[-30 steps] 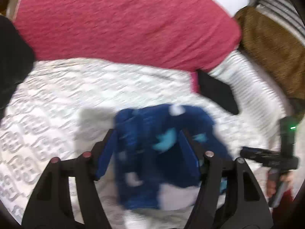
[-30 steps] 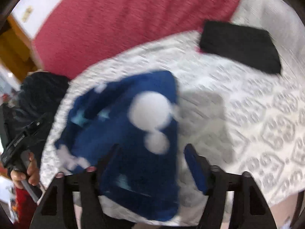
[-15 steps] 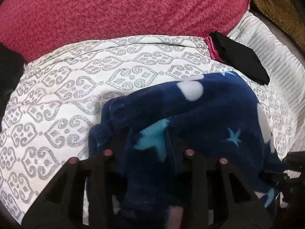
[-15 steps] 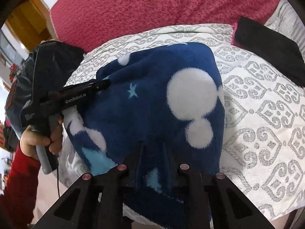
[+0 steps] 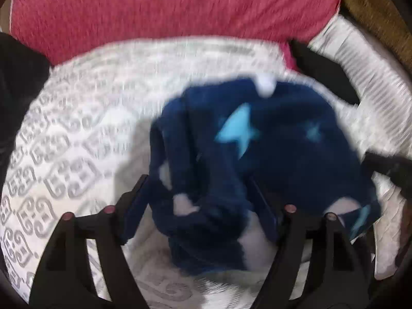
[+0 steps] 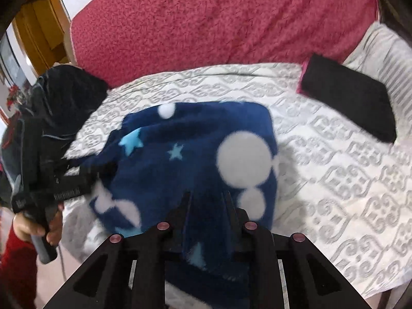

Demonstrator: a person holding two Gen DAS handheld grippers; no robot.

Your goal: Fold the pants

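Observation:
The dark blue fleece pants (image 5: 270, 141) with white dots and light blue stars lie bunched in a folded heap on the patterned white bedspread (image 5: 77, 141). My left gripper (image 5: 198, 200) straddles their near left edge. Its jaws are opening wide, with fabric between them that the pads do not press. In the right wrist view the pants (image 6: 180, 159) fill the middle. My right gripper (image 6: 207, 206) pinches a fold at their near edge, though its jaws are starting to open. A hand (image 6: 38, 229) in a red sleeve holds the left gripper at the pants' left side.
A red blanket (image 6: 219, 20) covers the bed's far side. A folded black cloth (image 6: 347, 97) lies at the back right beside a striped pillow (image 6: 386, 56). A dark garment heap (image 6: 64, 95) sits at the left edge, and a brown throw (image 5: 373, 7) at the far right.
The left gripper, pinched on the pants half a second ago, has spread its jaws and sunk lower. The right gripper stays pinched on the fold and has shifted sideways.

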